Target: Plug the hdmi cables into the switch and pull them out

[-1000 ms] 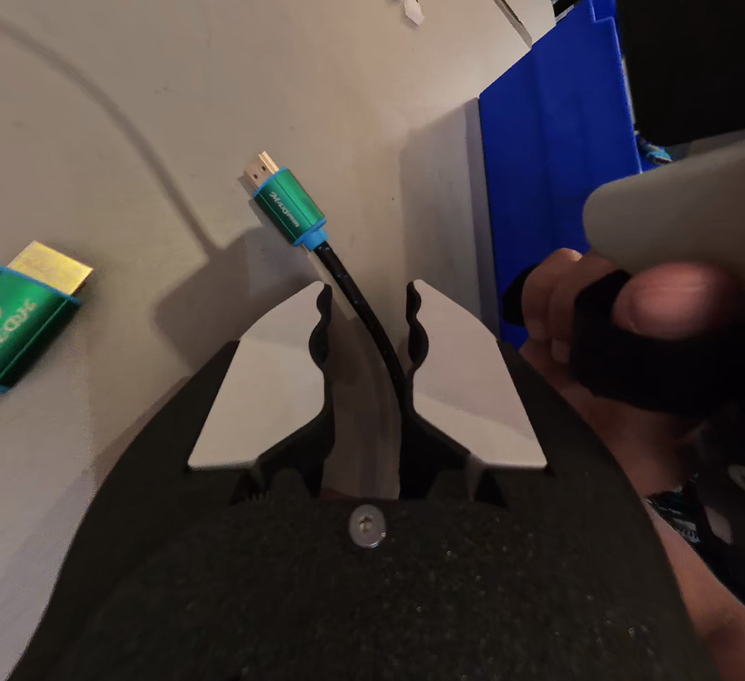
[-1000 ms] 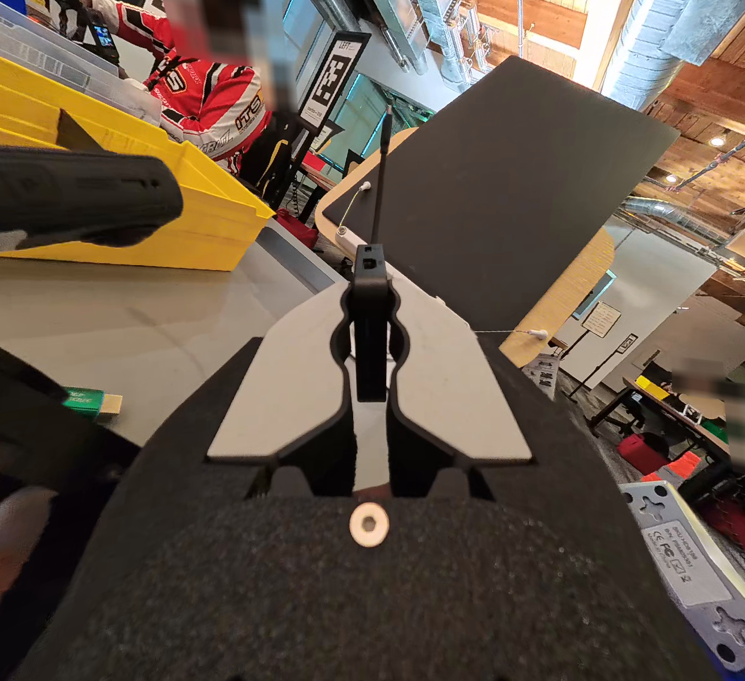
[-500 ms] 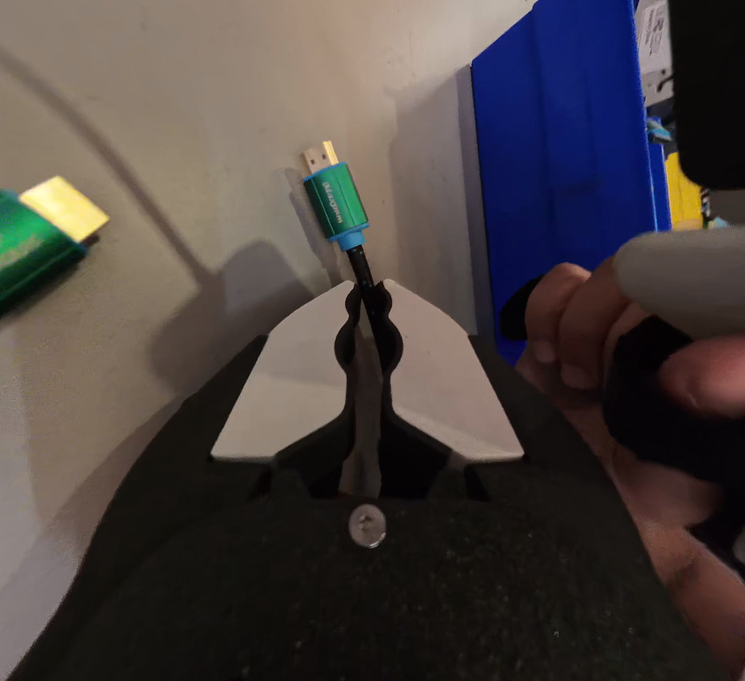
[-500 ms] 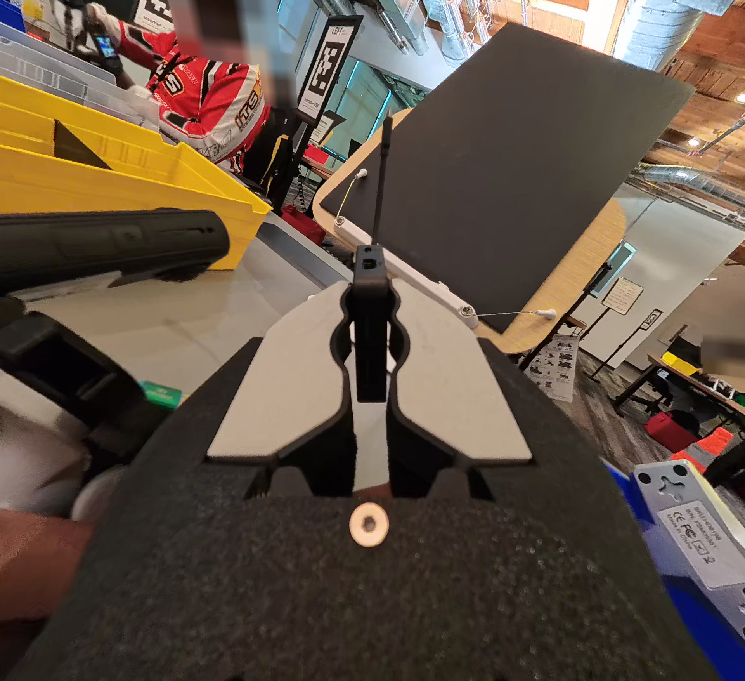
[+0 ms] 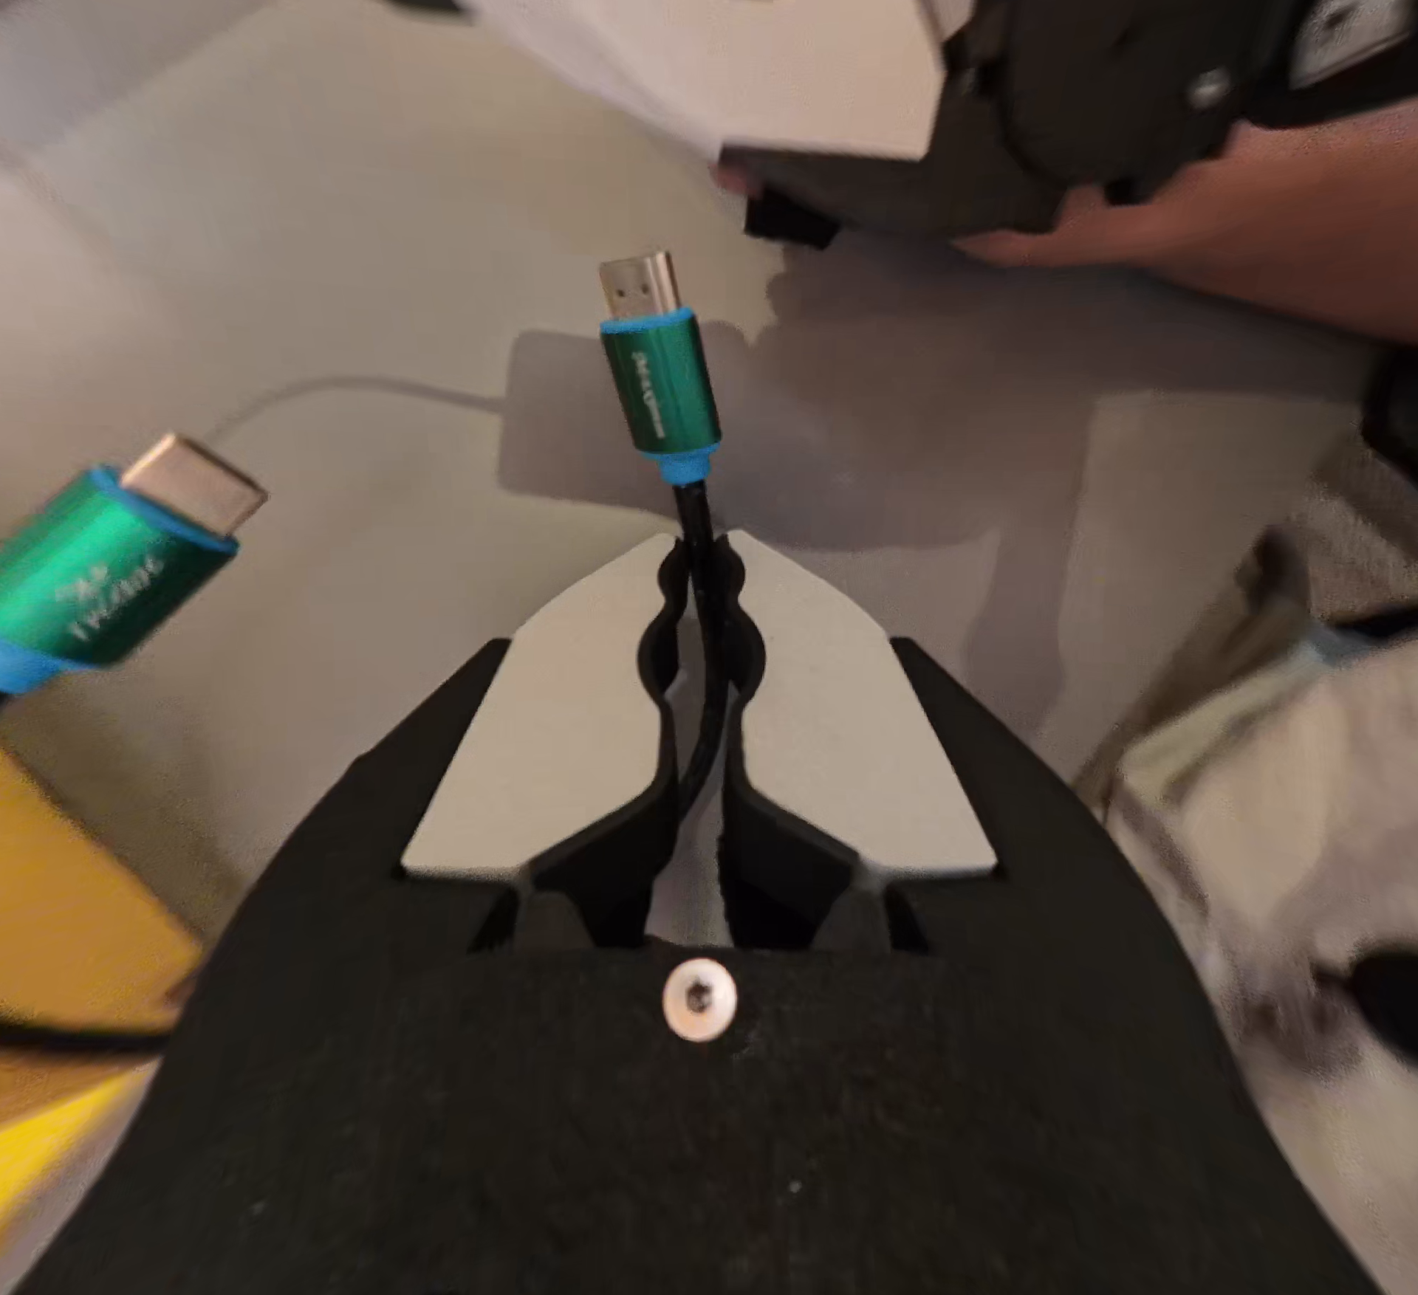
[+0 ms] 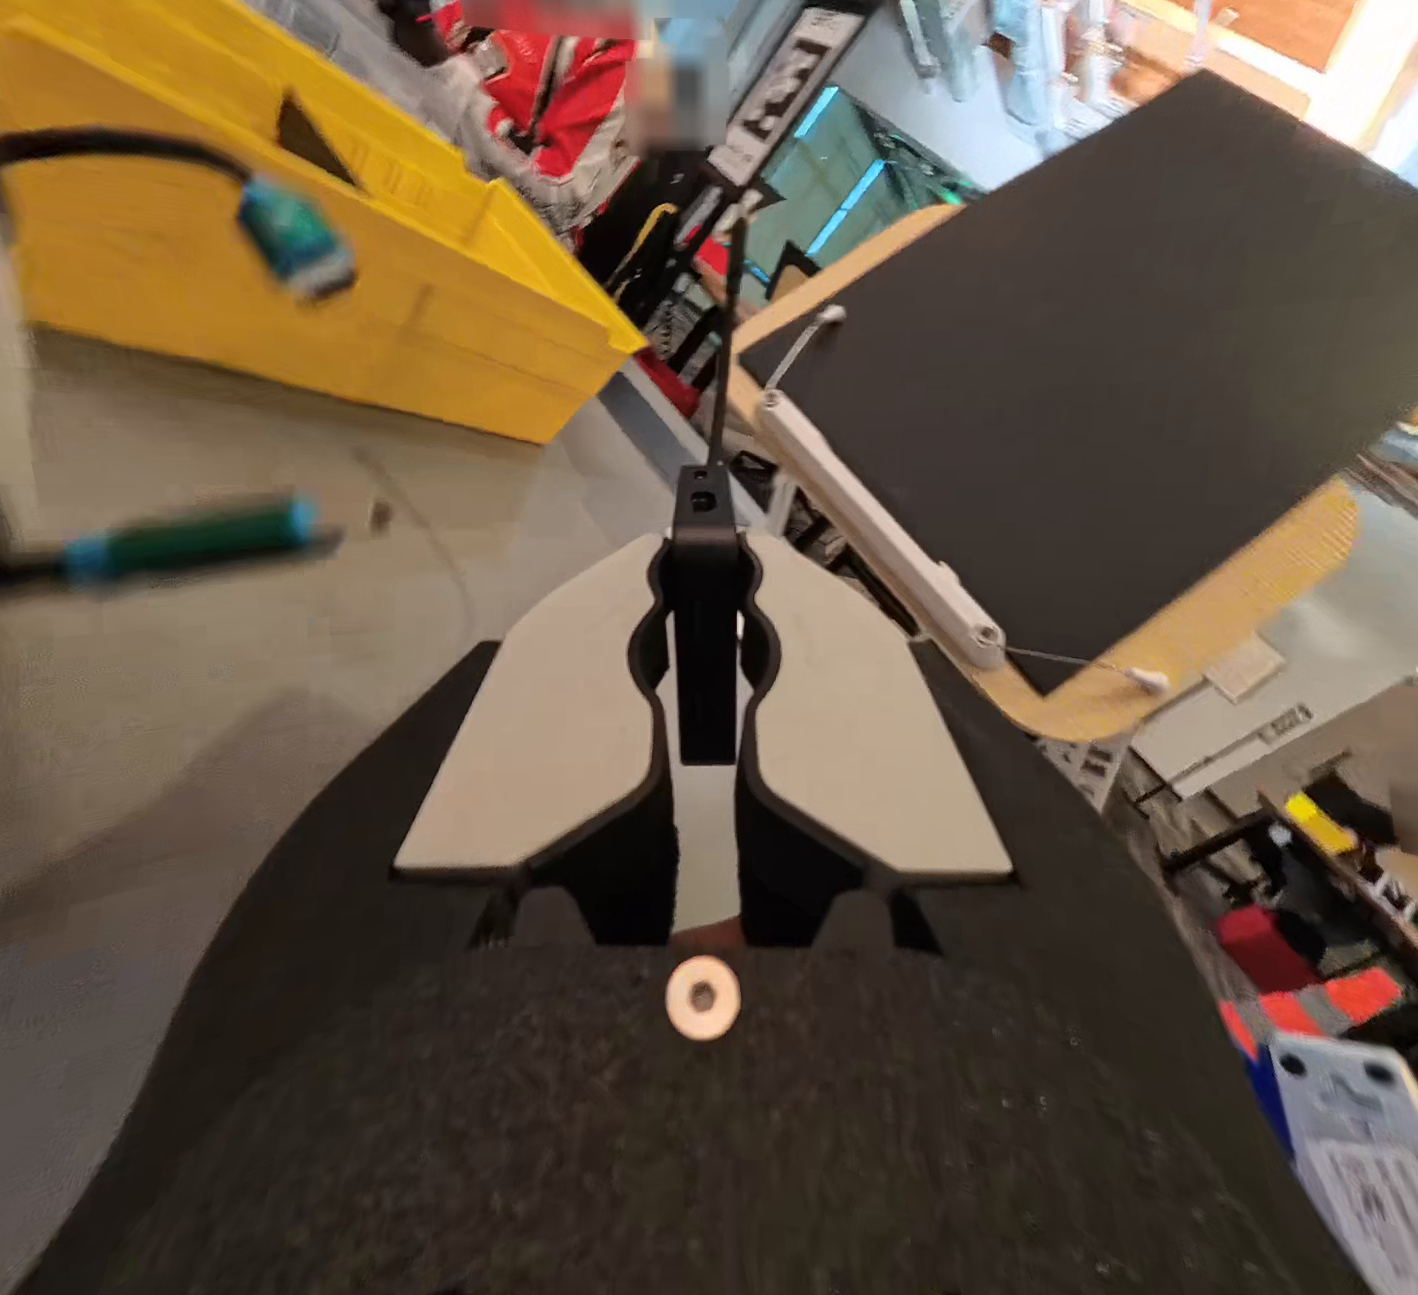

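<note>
My left gripper [image 5: 702, 546] is shut on the black cord of an hdmi cable, just behind its green plug [image 5: 660, 380]. The plug's metal tip points away from me, above the grey table [image 5: 322, 246]. A second green plug [image 5: 115, 568] lies at the left. My right gripper [image 6: 702, 539] is shut on the black switch [image 6: 702, 637], held edge-on, with a thin black lead rising from its far end. In the right wrist view the held plug [image 6: 295, 246] hangs in the air at the upper left, and the other plug [image 6: 192, 545] lies on the table. The right gripper's body [image 5: 997, 46] fills the left view's top right.
A yellow bin [image 6: 345, 307] stands on the table at the left and shows in the left wrist view [image 5: 69, 913]. A black board [image 6: 1074, 376] leans beyond the table edge. A white device [image 6: 1366, 1151] sits at the lower right. A person in red [image 6: 560, 100] stands far back. Some 12 cm of space lies between my two pairs of fingers. To the white device [image 6: 1366, 1151]: right tips about 30 cm, left tips about 40 cm.
My left gripper closed on the cord and lifted the green plug off the table, swinging toward the right gripper. My right gripper kept hold of the switch and tilted down.
</note>
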Motion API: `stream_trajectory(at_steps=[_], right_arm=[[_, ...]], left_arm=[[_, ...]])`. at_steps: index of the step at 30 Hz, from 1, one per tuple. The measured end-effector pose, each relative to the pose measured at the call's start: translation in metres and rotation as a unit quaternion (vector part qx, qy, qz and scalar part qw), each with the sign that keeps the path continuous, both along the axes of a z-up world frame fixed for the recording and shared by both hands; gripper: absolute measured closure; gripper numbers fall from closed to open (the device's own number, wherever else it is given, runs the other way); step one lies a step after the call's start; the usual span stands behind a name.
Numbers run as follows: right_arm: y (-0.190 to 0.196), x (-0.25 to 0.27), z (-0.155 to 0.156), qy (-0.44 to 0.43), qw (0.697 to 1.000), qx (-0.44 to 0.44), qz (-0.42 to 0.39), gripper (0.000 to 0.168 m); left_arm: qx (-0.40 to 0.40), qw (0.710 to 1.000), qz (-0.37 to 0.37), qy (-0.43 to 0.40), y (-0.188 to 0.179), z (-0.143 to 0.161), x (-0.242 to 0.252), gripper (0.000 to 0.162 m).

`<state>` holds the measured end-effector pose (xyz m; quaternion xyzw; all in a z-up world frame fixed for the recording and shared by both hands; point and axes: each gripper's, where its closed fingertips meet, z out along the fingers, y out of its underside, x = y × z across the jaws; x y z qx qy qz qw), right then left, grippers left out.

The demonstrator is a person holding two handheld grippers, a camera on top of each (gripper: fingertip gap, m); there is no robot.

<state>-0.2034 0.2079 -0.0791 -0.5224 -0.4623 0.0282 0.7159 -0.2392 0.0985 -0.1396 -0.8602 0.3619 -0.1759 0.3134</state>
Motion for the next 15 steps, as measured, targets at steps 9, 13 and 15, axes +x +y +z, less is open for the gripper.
stream_trajectory(at_steps=[9, 13, 15], right_arm=[[-0.029, -0.032, -0.030, -0.148, 0.984, 0.078, 0.059, 0.155], [-0.030, -0.035, -0.041, -0.219, 0.969, 0.098, 0.053, 0.155], [-0.027, -0.033, -0.054, -0.268, 0.958, 0.087, 0.047, 0.155]], left_arm=[[-0.003, 0.963, -0.165, 0.214, 0.007, 0.050, -0.050, 0.155], [-0.038, 0.945, -0.192, 0.262, 0.015, 0.020, -0.051, 0.156], [-0.063, 0.949, -0.182, 0.250, 0.019, 0.004, -0.042, 0.156]])
